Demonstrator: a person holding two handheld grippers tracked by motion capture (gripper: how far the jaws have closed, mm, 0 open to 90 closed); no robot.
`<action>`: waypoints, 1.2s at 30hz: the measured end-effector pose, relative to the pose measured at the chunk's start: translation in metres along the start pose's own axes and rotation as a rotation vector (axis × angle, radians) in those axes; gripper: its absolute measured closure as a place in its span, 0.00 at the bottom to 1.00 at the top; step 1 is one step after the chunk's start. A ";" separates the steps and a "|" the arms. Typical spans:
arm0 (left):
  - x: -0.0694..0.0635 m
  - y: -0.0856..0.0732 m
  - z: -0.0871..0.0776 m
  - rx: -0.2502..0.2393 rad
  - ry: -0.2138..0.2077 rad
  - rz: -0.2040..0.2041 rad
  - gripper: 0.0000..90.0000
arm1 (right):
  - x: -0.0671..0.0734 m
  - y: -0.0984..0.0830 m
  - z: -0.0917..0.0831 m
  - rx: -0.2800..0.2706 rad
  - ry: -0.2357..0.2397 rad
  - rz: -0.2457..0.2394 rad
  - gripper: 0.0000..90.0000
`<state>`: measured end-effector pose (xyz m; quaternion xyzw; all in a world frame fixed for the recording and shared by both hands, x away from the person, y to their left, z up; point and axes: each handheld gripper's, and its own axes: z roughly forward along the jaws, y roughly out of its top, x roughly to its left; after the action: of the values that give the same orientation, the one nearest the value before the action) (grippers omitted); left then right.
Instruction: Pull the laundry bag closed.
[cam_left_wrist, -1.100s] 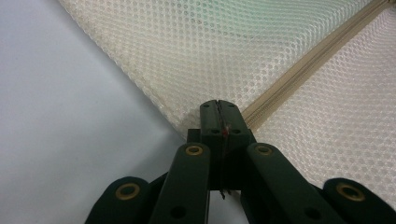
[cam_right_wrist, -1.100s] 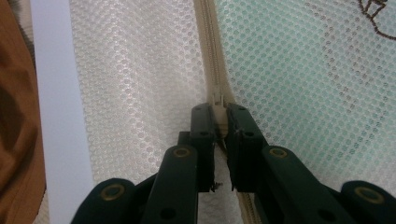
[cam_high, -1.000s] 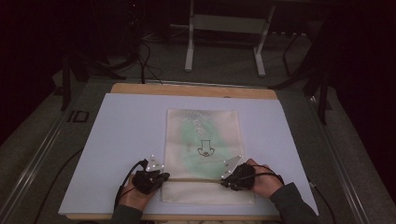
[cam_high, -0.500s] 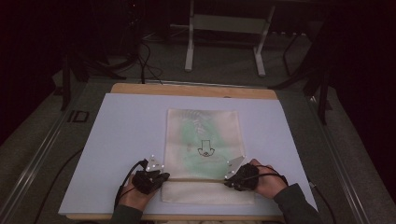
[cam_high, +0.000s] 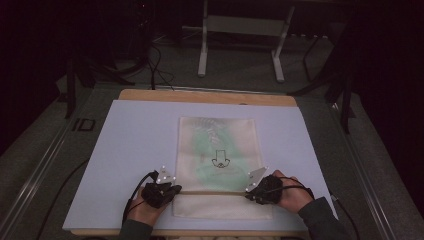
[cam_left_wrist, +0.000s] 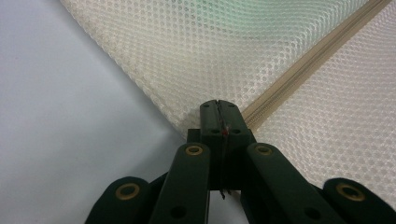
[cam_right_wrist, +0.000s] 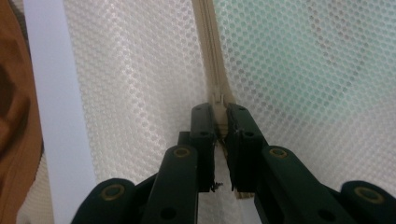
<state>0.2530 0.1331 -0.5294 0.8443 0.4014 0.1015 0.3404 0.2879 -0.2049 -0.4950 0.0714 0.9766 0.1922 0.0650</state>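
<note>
A cream mesh bag (cam_high: 217, 150) with something green inside and a small black print lies flat on the white mat (cam_high: 130, 150). A beige zipper (cam_high: 215, 191) runs across its near part. My left gripper (cam_high: 175, 189) sits at the zipper's left end. In the left gripper view the jaws (cam_left_wrist: 218, 105) are pressed together on the bag's edge (cam_left_wrist: 187, 46), right beside the zipper (cam_left_wrist: 299, 74). My right gripper (cam_high: 248, 192) sits at the zipper's right end. In the right gripper view it (cam_right_wrist: 219, 114) is shut on the beige zipper pull (cam_right_wrist: 218, 98).
The mat covers a wooden table (cam_high: 200, 96), whose brown edge (cam_right_wrist: 11, 93) shows in the right gripper view. A metal stand (cam_high: 240, 25) and cables are on the floor behind. Both hands rest near the table's front edge.
</note>
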 end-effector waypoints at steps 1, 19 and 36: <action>0.000 0.000 0.000 0.000 0.000 0.000 0.99 | 0.000 -0.001 -0.001 0.003 0.000 0.001 0.92; 0.000 0.000 0.000 0.000 -0.001 0.000 0.99 | -0.003 -0.016 -0.009 0.013 -0.009 0.022 0.92; 0.000 0.000 0.000 0.000 0.001 -0.002 0.99 | -0.005 -0.021 -0.013 0.009 -0.007 0.027 0.92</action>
<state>0.2529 0.1329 -0.5294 0.8438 0.4022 0.1014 0.3403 0.2884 -0.2299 -0.4909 0.0856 0.9762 0.1882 0.0654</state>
